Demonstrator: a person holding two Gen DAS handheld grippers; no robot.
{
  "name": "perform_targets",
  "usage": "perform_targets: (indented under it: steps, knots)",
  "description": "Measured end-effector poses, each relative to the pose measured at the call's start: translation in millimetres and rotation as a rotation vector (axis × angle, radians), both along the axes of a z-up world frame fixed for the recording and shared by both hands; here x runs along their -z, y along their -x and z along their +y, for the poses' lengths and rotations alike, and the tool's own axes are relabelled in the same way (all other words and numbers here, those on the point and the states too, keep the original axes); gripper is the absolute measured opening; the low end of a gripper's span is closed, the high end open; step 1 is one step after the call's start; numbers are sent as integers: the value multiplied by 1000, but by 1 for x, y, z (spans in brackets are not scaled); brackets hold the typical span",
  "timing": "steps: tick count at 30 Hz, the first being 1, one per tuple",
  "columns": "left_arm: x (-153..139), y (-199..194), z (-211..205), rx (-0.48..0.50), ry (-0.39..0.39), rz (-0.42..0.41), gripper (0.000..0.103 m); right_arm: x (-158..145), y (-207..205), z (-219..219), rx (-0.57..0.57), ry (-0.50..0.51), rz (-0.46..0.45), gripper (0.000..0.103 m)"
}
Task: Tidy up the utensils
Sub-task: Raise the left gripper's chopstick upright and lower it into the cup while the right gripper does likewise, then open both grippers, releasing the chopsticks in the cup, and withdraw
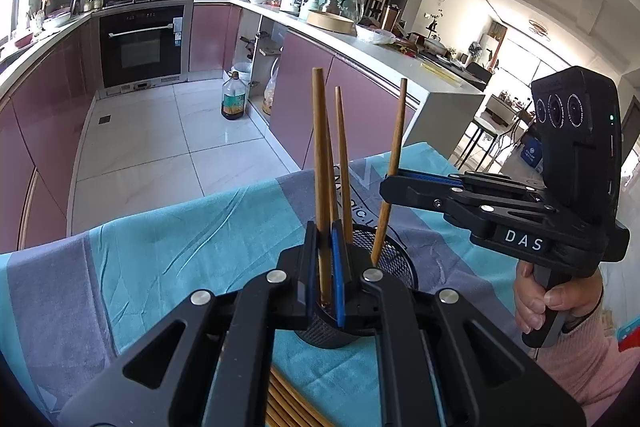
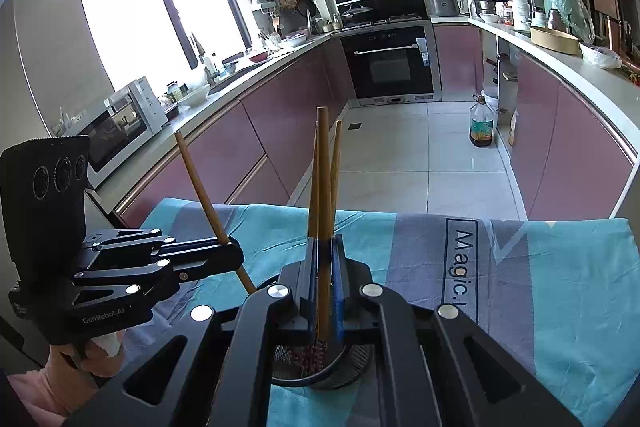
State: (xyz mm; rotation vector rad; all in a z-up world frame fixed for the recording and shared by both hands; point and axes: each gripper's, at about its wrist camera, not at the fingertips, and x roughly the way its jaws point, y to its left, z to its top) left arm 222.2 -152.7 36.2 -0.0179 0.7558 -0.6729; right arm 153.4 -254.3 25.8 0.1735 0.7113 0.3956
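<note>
Everything here sits around the mesh cup (image 1: 394, 261) on the striped cloth (image 1: 168, 251).

Just left of the cup's centre, the left gripper (image 1: 325, 243) has its jaws pinched on one chopstick (image 1: 320, 155), held steeply upright with its lower end inside the cup. That angle seems chosen so the stick drops in cleanly.

At the cup's middle, a loose chopstick (image 1: 342, 155) already stands inside.

To the cup's right, the right gripper (image 1: 390, 183) reaches in from the side, jaws pressed onto another chopstick (image 1: 394, 163), leaning with its tip at the rim.

Nearer than the cup, more chopsticks (image 1: 288, 407) lie flat, apparently awaiting their turn.
</note>
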Motion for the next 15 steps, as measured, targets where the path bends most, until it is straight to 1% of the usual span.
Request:
perform_targets:
  steps: [5, 9, 12, 13, 14, 15]
  knots:
    - [7, -4, -4, -10, -3, 7, 8, 1, -3, -1, 8, -9, 3, 8]
    - [7, 2, 2, -23, 20, 0, 9, -2, 1, -1, 9, -20, -12, 8]
    - [3, 11, 13, -46, 35, -28, 17, -6, 7, -1, 7, -26, -34, 8]
    - [1, 16, 16, -57, 40, -41, 21, -7, 9, 0, 7, -24, -42, 10]
    - [-1, 18, 20, -70, 45, -53, 27, -9, 13, 0, 5, -23, -51, 15]
    - [-3, 20, 25, -84, 51, -67, 29, -10, 16, 1, 2, -19, -61, 17]
